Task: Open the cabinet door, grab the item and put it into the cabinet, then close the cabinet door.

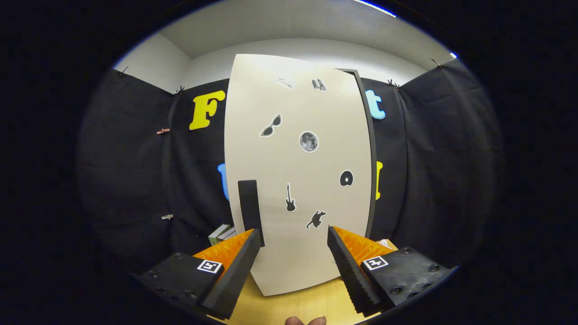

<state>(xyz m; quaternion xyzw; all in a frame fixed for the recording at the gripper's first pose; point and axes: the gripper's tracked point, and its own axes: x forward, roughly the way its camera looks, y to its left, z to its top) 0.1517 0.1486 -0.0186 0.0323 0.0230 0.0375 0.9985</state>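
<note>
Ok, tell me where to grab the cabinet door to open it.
Take the dark vertical handle near the left edge of the cabinet door. It stands upright, so close the fingers across it from straight ahead. The gripper is open, and the handle sits just beyond the left finger.

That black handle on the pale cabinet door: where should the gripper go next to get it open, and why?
Probably ease forward and a little toward the handle. The cabinet door looks closed, the gripper is open with nothing between its fingers, and the handle stands just ahead of one finger, not centred in the gap. Centring it first should let both fingers close on it.
</note>
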